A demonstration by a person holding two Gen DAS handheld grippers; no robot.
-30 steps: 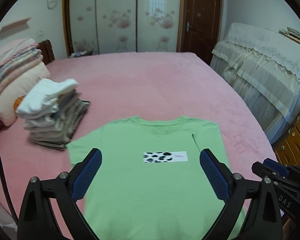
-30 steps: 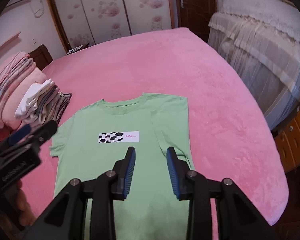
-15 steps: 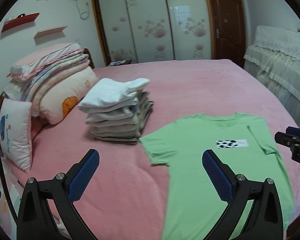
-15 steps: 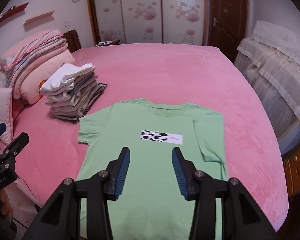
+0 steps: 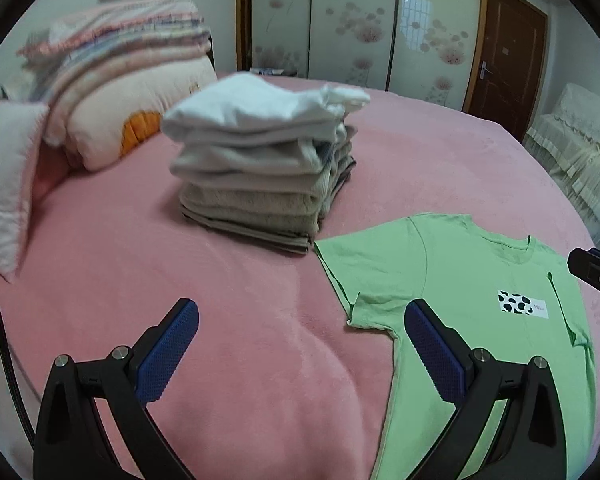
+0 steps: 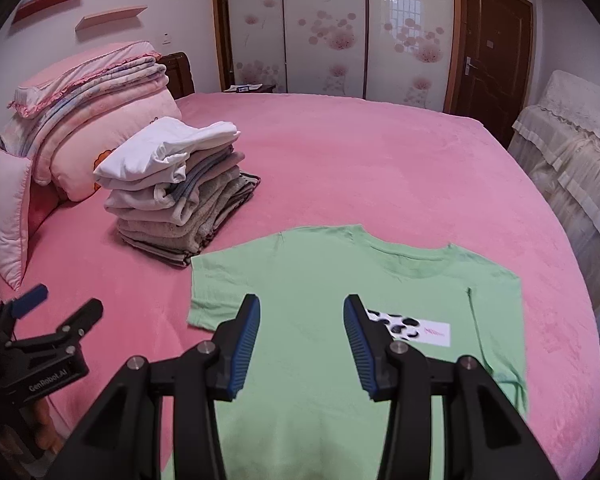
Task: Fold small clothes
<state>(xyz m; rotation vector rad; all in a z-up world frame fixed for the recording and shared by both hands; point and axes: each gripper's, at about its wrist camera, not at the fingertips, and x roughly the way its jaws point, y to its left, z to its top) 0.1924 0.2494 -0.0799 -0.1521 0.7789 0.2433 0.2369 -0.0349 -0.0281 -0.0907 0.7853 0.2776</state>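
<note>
Green T-shirt (image 6: 332,280) lies flat on the pink bed (image 6: 380,152), right of the folded stack (image 6: 180,184). Left gripper (image 5: 300,344) hangs spread wide; right gripper (image 6: 300,336), just widened, holds nothing.

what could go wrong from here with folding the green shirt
1. The shirt's near sleeve ends right beside the pile of folded clothes; a wide swing there could topple it.
2. The other sleeve is already folded in; tugging the shirt could undo it.
3. Both grippers, left and right, hang open and hold nothing; a pinch could catch the pink blanket too.
</note>
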